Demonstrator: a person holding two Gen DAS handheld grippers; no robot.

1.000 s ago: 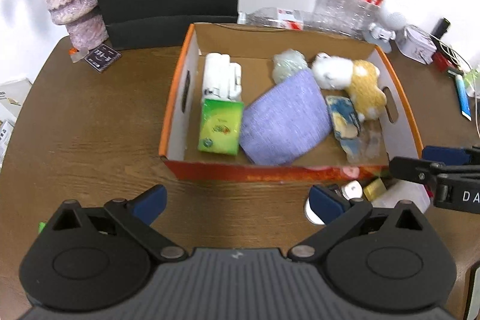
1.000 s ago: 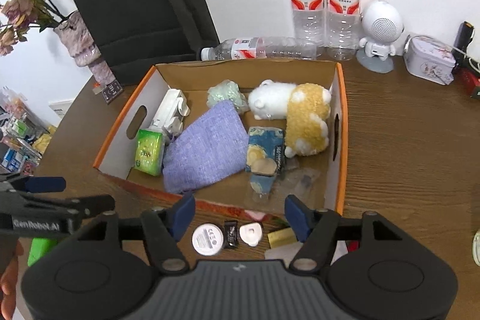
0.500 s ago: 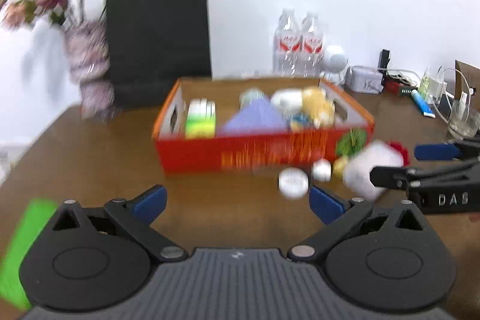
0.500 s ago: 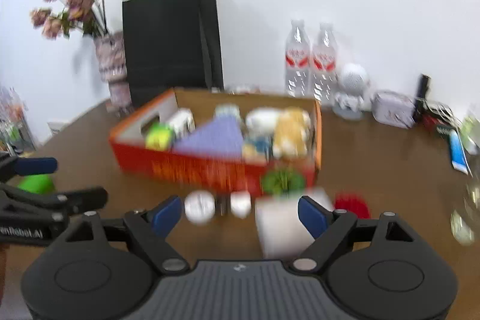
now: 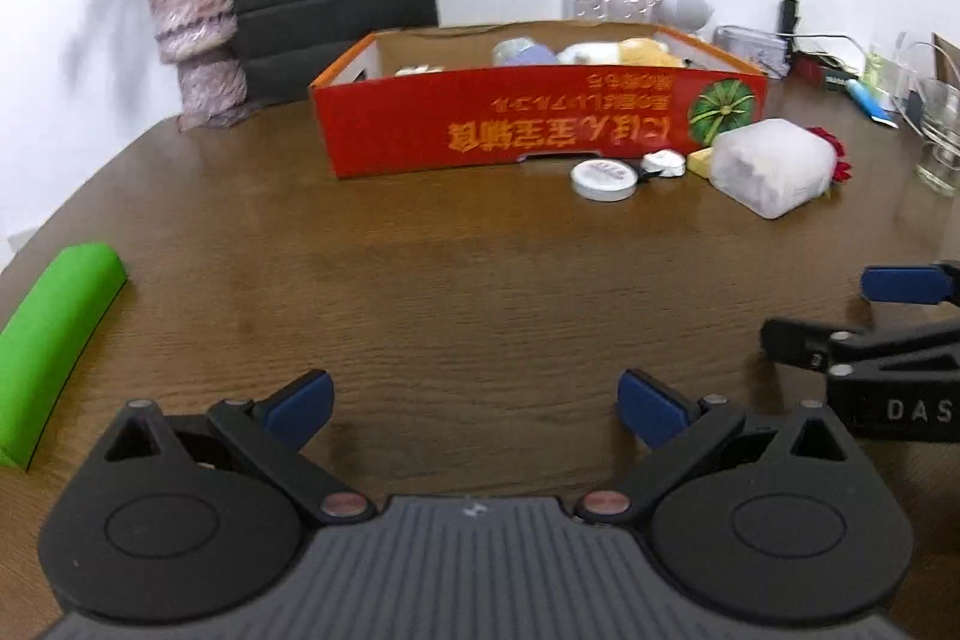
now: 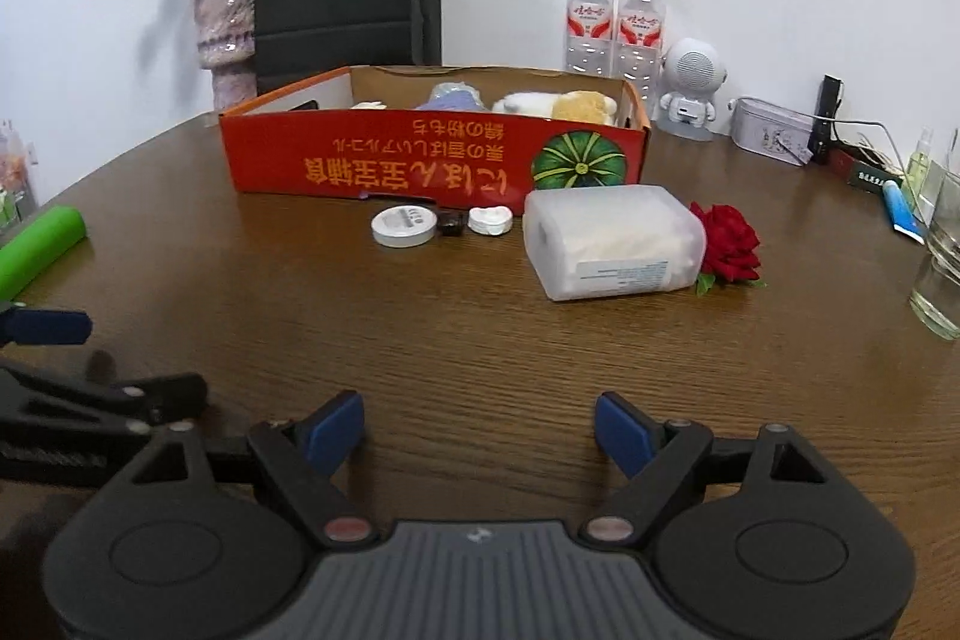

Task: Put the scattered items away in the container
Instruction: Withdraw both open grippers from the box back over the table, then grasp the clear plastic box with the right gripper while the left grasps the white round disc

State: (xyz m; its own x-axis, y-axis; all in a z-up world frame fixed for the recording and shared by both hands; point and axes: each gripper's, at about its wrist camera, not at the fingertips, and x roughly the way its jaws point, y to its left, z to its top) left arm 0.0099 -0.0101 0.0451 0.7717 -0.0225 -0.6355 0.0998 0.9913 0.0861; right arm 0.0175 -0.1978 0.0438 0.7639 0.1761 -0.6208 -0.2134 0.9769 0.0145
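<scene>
Clutter remains on the wooden table [image 6: 480,340] in front of the red cardboard box [image 6: 384,160], which already holds a plush toy [image 6: 558,103] and a purple cloth [image 6: 447,100]. Just beside its front wall we see a round white tin [image 6: 403,226], a small black piece [image 6: 451,224] and a small white case [image 6: 490,221] in a row, then a translucent plastic box [image 6: 612,244] with a red fabric rose [image 6: 727,244] touching its far side. A green roll [image 5: 54,340] lies well apart at the table's left edge.

We hold the left gripper [image 5: 474,403] and the right gripper [image 6: 480,427] low over bare table, both with jaws spread wide and nothing between them.

We judge the plastic box stiff, light and rather slick; its short width looks best for our pads, taken mid-length so it does not swing. The tin is flat and hard and should be pinched across its rim. The rose is soft and crushable, so a gentle squeeze at the bloom's base suits it.
</scene>
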